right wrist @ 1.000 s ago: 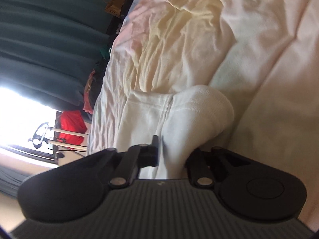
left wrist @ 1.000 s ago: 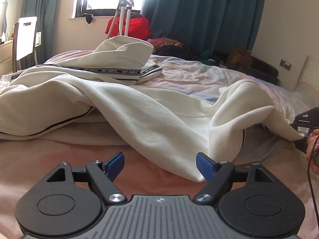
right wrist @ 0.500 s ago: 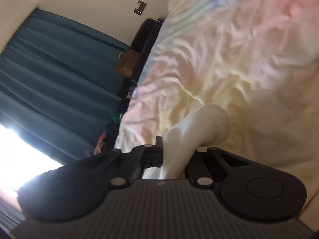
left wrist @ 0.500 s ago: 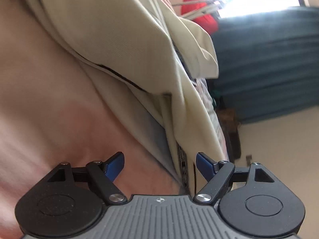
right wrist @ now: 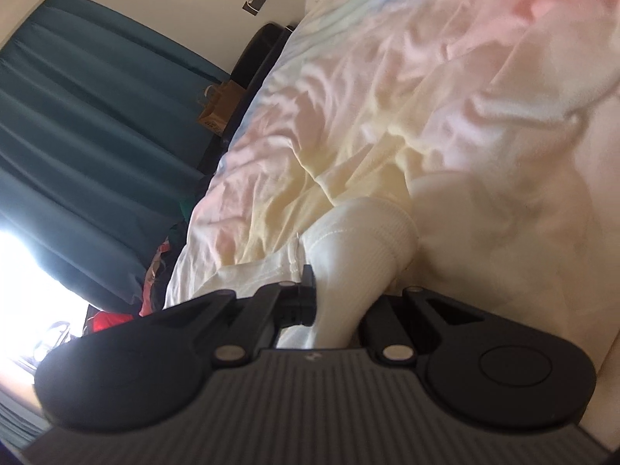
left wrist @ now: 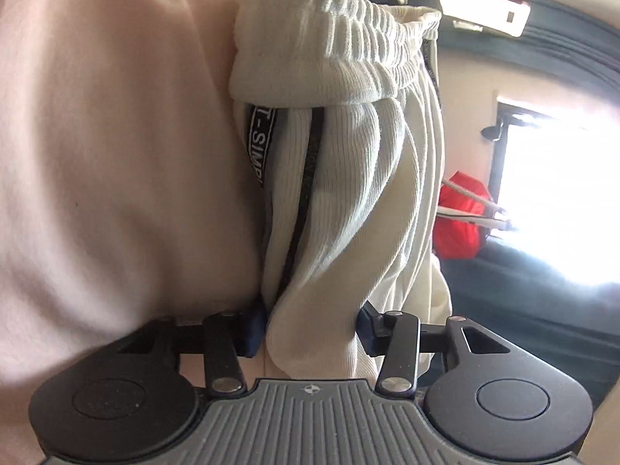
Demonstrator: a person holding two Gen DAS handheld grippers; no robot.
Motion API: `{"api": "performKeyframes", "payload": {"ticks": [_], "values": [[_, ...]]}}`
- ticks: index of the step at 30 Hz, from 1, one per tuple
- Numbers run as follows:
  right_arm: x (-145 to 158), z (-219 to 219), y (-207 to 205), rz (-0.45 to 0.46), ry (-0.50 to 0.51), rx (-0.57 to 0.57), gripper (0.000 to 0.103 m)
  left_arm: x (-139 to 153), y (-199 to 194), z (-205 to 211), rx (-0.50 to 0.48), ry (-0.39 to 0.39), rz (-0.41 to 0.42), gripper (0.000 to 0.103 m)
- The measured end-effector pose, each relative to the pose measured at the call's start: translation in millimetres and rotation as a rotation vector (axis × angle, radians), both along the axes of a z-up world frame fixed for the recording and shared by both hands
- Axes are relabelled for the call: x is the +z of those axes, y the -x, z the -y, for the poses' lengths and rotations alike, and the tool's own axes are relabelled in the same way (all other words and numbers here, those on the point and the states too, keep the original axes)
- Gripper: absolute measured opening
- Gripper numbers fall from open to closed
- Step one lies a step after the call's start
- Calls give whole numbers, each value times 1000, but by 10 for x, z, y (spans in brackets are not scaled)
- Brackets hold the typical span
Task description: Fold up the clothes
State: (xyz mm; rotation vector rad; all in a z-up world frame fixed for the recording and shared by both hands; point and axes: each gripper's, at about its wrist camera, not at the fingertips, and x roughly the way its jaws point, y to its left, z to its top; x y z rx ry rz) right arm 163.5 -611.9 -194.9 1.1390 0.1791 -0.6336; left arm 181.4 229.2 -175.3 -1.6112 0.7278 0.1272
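The cream-white ribbed trousers fill the left wrist view, which is rolled on its side. Their gathered elastic waistband is at the top, and a black printed side tape runs down toward me. My left gripper is closing on a thick bunch of this fabric, and both blue pads touch it. In the right wrist view, my right gripper is shut on a white ribbed fold of the trousers, lifted just off the bed sheet.
The pastel, wrinkled sheet covers the bed. A red bag sits below a bright window. Teal curtains, a brown paper bag and dark furniture line the far side of the bed.
The left gripper rolled a quarter turn, moved in to the waistband end of the trousers and narrowed its jaws onto a bunch of fabric. The right gripper swung earlier, then held still, keeping its fold.
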Motion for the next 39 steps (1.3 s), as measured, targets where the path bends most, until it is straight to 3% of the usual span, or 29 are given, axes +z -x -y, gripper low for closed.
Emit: {"api": "performKeyframes", "payload": {"ticks": [3,6,11,17,21,29,32,34,35,36,37,39], "values": [[76,-44,37,-21,9,-7,6,297,-37,-46,-29,-184,-12,28],[137,-93,108,-32,28,-22,6,579,-3,-120,-16,-277,-21,22],[326,-177,310,-74,69,-72,5,980,231,-284,-43,-339,2,19],[511,-387,625,-223,154,-169,5,1004,626,-348,-105,-389,-39,18],[399,-404,798,-315,90,-204,6,816,691,-294,-139,-447,-67,18],[383,-451,820,-343,113,-158,10,1022,666,-28,-249,-734,-1,24],[514,-533,793,-404,183,-124,21,1180,835,115,-271,-865,18,33],[607,-596,774,-448,238,-99,58,1299,985,218,-279,-948,36,57],[665,-639,783,-447,270,-88,68,1370,1048,294,-283,-1001,50,64],[737,-694,800,-433,301,-76,81,1435,1099,373,-281,-1063,63,80],[812,-751,815,-421,331,-63,82,1500,1150,453,-278,-1125,77,92],[971,-881,838,-400,395,-35,82,1608,1220,661,-279,-1260,108,100]]}}
